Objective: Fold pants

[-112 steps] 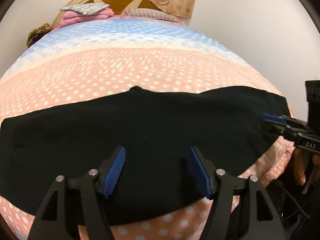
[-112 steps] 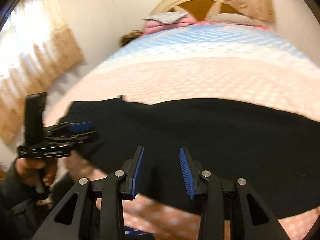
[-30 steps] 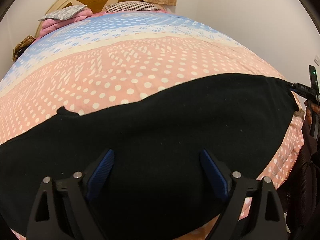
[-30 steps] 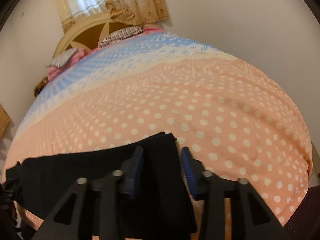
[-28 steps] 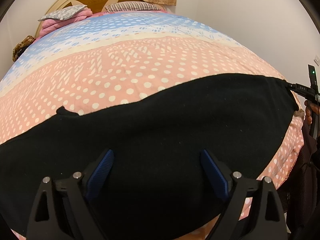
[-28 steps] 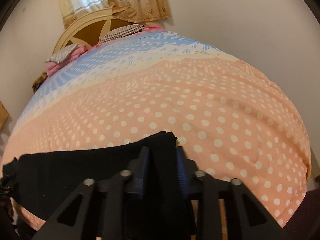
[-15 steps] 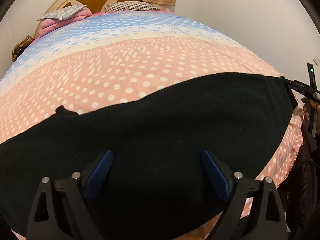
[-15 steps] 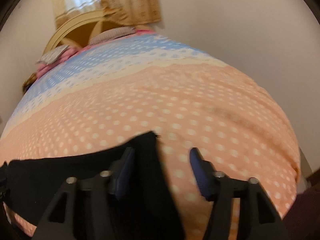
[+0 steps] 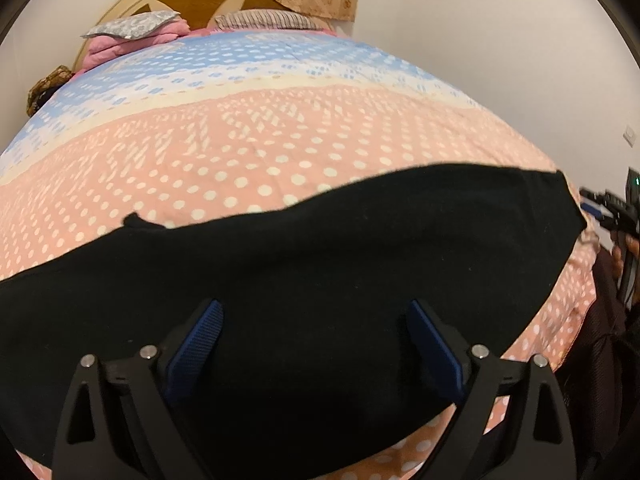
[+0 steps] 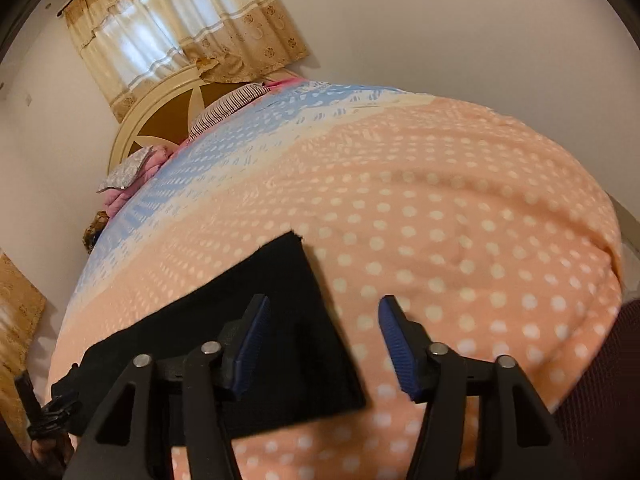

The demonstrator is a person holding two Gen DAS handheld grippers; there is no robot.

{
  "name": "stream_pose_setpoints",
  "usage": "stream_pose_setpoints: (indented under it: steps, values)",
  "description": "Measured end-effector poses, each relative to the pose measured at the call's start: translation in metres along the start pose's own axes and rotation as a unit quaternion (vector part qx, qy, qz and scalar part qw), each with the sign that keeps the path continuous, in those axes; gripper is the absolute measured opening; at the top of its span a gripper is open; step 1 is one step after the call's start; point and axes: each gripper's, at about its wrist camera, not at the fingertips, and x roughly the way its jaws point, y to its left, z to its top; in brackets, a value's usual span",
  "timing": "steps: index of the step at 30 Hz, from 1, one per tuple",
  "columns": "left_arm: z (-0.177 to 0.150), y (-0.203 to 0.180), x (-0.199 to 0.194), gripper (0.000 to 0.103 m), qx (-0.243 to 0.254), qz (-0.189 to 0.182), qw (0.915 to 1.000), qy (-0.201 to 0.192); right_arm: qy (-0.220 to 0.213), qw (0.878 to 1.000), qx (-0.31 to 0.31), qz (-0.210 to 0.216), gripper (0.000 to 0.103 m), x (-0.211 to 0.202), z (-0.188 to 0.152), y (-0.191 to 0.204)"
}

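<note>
Black pants [image 9: 320, 264] lie flat in a long band across the near part of a pink polka-dot bed. My left gripper [image 9: 314, 344] is open and empty, its blue pads spread wide above the middle of the cloth. In the right wrist view the right end of the pants [image 10: 280, 320] lies flat with a square edge. My right gripper [image 10: 322, 340] is open and empty, just above that end, its left pad over the cloth and its right pad over the bedspread. The right gripper also shows at the far right of the left wrist view [image 9: 600, 210].
The bedspread [image 9: 280, 140] turns blue and white toward the headboard [image 10: 160, 116], where pillows [image 9: 136, 28] are stacked. A curtained window [image 10: 160, 40] is behind. The bed's near edge and dark clothing [image 9: 600, 340] lie at the right.
My right gripper was shut on the pants' end about a second ago; it has opened, let go and drawn back a little to the right. The left gripper stayed open and almost still.
</note>
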Motion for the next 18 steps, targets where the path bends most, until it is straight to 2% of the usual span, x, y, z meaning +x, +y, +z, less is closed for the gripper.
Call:
stream_pose_setpoints:
  steps: [4,10,14,18]
  values:
    - [-0.004,0.012,0.000,0.096,-0.020,0.004,0.9998,0.001,0.019,0.999,0.031,0.001,0.050,-0.005,-0.015,-0.011]
    - [-0.007,0.014,0.002,0.096,-0.019,0.013,0.9997,0.005,0.039,0.995,0.079,0.045,0.044,0.005,-0.023,-0.038]
    - [-0.008,0.012,0.004,0.096,-0.018,0.019,0.9996,0.007,0.055,0.993,0.078,0.076,0.040,0.006,-0.028,-0.038]
    - [-0.007,0.011,0.007,0.096,-0.014,0.023,0.9996,0.008,0.061,0.993,0.065,0.080,0.040,0.008,-0.033,-0.031]
